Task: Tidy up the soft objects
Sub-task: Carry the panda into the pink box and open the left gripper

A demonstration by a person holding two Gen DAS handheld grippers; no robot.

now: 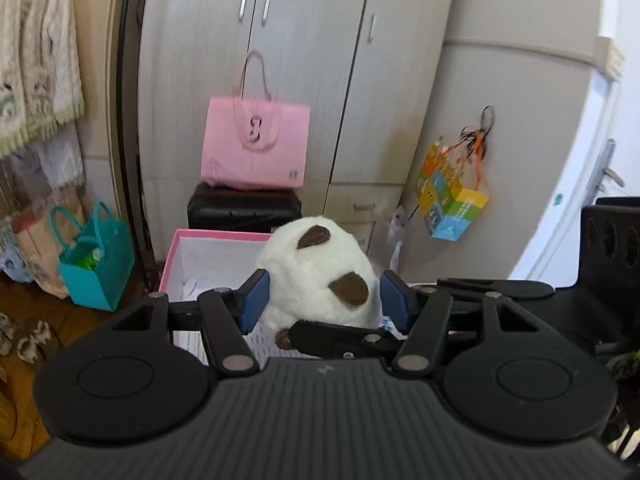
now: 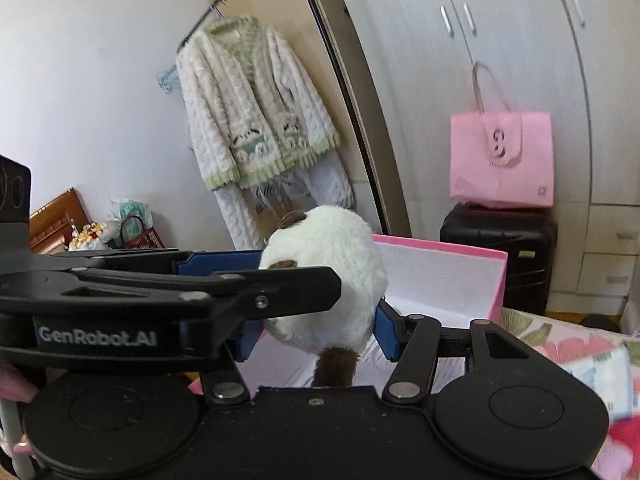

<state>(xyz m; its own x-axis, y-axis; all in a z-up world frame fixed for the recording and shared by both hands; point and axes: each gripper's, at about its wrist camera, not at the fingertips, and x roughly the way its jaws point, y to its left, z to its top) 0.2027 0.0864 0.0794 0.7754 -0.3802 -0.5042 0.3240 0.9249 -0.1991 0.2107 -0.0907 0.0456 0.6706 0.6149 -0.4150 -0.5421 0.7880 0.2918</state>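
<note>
We see both pairs of tongs clamped on one white plush toy [image 1: 316,276], each from its own side. In the left wrist view, the left tongs [image 1: 324,300] have their blue pads [image 1: 254,300] pressed into the toy's flanks, so the round white body bulges up between and above them, its two brown patches facing us. The right tongs cross in from the right edge of that view, one black finger lying under the toy, just in front of the left tongs' hinge.

In the right wrist view, the right tongs [image 2: 316,334] grip the same toy [image 2: 332,276] low on its body, one blue pad [image 2: 386,334] at its right side, the other mostly hidden behind the left tongs, which reach across from the left with a blue pad touching the toy's left side. A brown tail [image 2: 336,366] hangs down from the toy toward the camera.

The toy is held up in the air, in front of and partly above an open pink box [image 1: 176,256] with a white inside, also seen in the right wrist view [image 2: 498,280]. Behind the box stands a black suitcase [image 1: 244,208] with a pink bag [image 1: 256,144] on top, against a pale wardrobe [image 1: 304,60]. A teal bag [image 1: 96,264] sits on the floor to the left. From the right side a fluffy white jacket [image 2: 252,108] hangs on a rail, and a flowered bedspread [image 2: 560,344] lies at the lower right
</note>
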